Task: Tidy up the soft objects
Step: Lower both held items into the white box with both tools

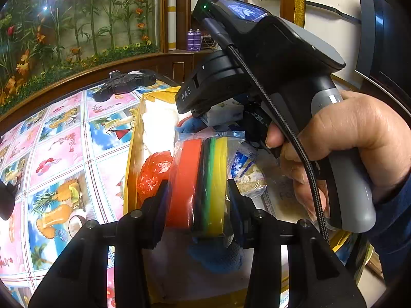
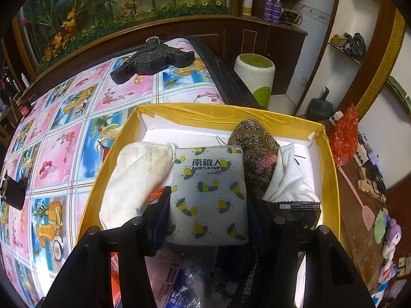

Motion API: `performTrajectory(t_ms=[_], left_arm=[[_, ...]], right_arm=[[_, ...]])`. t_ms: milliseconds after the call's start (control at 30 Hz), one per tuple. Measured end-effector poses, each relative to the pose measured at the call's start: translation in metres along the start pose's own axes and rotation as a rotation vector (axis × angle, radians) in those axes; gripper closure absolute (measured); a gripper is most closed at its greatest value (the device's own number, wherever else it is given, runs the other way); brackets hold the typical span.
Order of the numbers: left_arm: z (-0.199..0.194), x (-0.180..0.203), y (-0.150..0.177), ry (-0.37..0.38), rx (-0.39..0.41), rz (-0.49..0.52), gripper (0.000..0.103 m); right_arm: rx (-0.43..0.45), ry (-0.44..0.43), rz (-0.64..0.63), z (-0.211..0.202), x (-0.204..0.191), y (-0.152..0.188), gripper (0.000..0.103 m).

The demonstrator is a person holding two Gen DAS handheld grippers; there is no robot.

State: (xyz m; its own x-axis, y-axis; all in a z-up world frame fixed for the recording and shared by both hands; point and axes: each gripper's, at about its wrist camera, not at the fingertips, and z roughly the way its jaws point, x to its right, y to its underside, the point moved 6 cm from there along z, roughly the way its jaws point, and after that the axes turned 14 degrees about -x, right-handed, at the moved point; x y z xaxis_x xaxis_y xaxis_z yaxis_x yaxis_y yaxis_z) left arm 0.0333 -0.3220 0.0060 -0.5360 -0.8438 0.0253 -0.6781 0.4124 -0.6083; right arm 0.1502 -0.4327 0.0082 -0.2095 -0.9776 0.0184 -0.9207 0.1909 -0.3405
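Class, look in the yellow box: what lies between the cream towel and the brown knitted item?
The tissue pack with lemon print, held by the right gripper, lies between the cream towel and the brown knitted item; right wrist view.

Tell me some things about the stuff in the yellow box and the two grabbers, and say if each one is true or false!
1. The right gripper squeezes a tissue pack with little lemons on it. True.
2. The left gripper holds nothing. False: it is shut on a clear bag of colored sheets, red, green and yellow.
3. The yellow box sits on a tablecloth with fruit pictures. True.
4. The tissue pack lies on the floor. False: it is over the yellow box.
5. A cream towel lies in the box, left of the tissue pack. True.
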Motion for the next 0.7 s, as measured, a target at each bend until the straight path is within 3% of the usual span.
performTrajectory(t_ms=[700], left_arm=[[0.0, 0.003, 0.0, -0.027, 0.01, 0.019, 0.061]], right_arm=[[0.013, 0.031, -0.015, -0.007, -0.004, 0.013, 0.049]])
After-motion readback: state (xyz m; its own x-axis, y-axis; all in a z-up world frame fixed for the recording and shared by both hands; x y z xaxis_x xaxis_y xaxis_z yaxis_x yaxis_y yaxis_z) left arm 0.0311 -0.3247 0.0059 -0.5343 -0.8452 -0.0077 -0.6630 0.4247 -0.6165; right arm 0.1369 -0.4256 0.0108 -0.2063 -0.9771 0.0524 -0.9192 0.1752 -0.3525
